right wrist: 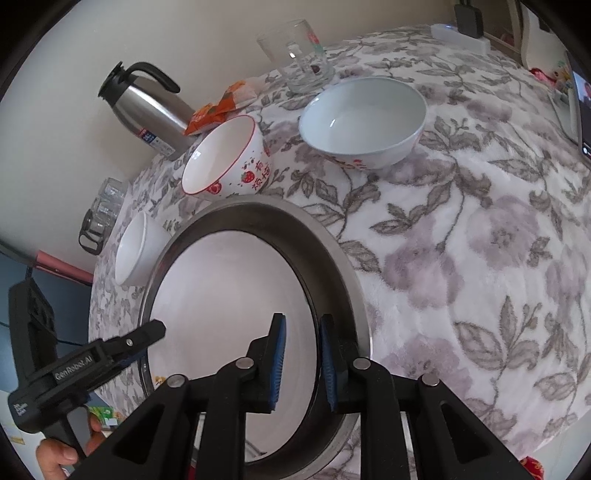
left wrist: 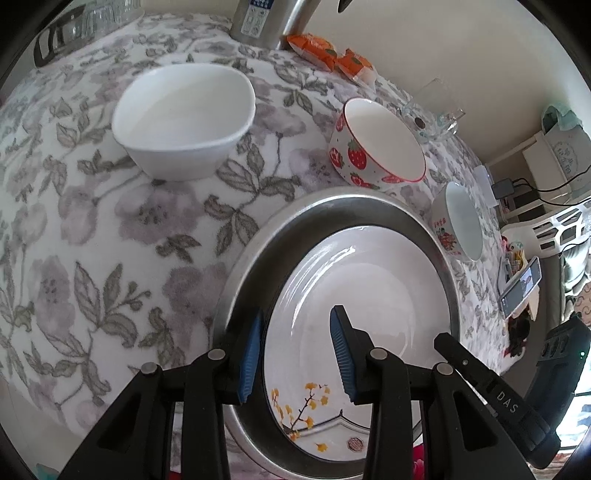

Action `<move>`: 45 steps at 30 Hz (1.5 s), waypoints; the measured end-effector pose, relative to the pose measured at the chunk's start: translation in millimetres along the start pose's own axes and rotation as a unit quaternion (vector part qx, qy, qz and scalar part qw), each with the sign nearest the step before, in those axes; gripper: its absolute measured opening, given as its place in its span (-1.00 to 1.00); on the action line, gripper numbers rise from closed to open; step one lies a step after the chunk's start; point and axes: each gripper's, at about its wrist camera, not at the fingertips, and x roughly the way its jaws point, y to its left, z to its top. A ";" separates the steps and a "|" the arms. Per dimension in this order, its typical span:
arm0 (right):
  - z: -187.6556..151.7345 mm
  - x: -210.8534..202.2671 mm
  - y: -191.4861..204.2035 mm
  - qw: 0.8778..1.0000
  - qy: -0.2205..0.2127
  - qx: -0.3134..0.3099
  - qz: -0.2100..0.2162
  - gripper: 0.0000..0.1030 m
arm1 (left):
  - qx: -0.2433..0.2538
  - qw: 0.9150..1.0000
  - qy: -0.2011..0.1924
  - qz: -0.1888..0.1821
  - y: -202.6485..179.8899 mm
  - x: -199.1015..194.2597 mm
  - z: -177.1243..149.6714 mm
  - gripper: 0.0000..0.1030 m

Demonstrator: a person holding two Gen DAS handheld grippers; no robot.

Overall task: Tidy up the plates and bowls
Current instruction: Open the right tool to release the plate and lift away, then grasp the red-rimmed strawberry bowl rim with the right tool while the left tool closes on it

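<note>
A white plate [left wrist: 351, 277] [right wrist: 229, 295] with yellow flowers lies inside a round steel tray [left wrist: 258, 236] [right wrist: 332, 258] on the floral cloth. My left gripper [left wrist: 295, 356] stands open astride the plate's left rim, one pad over the steel, the other over the plate. My right gripper [right wrist: 303, 362] is narrowly open astride the plate's right rim, and its pads do not press on it. Behind the tray stand a white square bowl [left wrist: 184, 118] [right wrist: 136, 251], a strawberry bowl [left wrist: 376, 147] [right wrist: 229, 158] and a white bowl with red print [left wrist: 461, 225] [right wrist: 362, 122].
At the back near the wall are a steel thermos [right wrist: 147, 110], orange snack packets [left wrist: 325, 51], a glass mug [right wrist: 299, 55] and a glass jug [left wrist: 66, 33]. A phone [left wrist: 521, 291] leans at the table's right edge. A hand [right wrist: 59, 454] holds the left gripper's handle.
</note>
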 end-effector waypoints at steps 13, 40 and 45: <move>1.7 -20.9 9.9 0.998 -0.039 -0.033 -0.026 -0.47 | 0.023 0.999 -0.024 0.031 -6.9 -10.7 -0.1 -0.23; 12.1 -21.4 28.8 0.987 -0.113 -0.095 -0.056 1.00 | -0.028 0.979 -0.162 0.116 12.6 -52.1 27.8 0.90; 30.3 -26.9 16.8 0.988 -0.127 -0.066 -0.051 1.00 | -0.024 0.974 -0.200 0.099 3.3 -64.9 46.6 0.91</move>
